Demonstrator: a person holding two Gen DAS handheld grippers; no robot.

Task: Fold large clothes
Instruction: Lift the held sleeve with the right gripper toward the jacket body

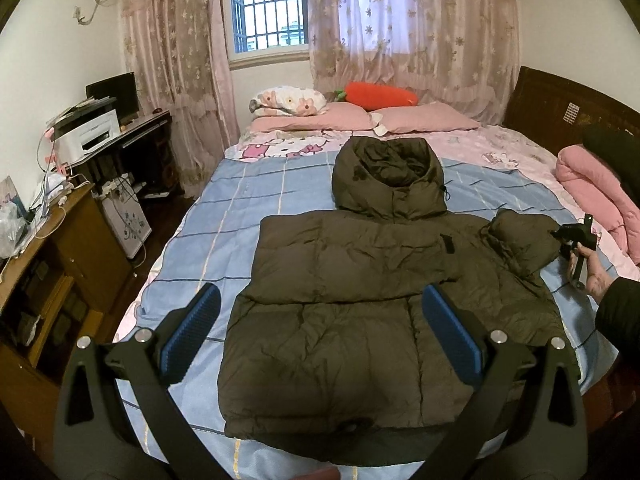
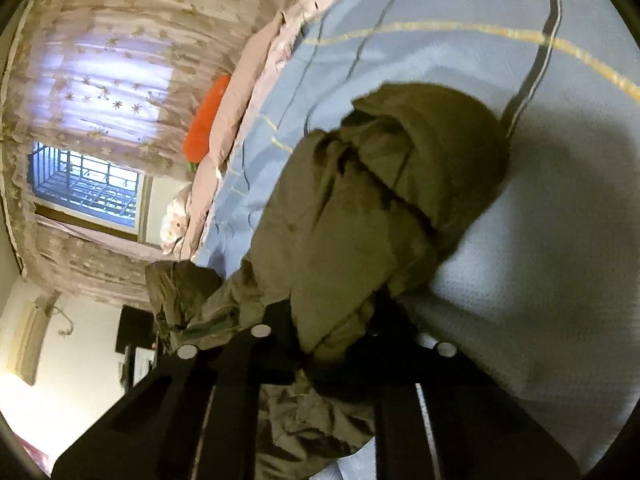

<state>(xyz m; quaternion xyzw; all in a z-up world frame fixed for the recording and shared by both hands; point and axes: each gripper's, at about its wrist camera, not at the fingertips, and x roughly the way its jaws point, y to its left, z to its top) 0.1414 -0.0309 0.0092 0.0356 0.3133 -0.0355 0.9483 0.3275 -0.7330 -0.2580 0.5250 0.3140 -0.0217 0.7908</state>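
**Right sleeve pinched, left fingers spread**

While your left gripper [image 1: 320, 328] hangs released with fingers [image 1: 454, 330] wide above the olive puffer jacket [image 1: 340, 292] flat on the bed [image 1: 192, 248], your right gripper [image 1: 558, 236] is clenched on the jacket's sleeve [image 2: 384, 200], bunched just ahead of it.
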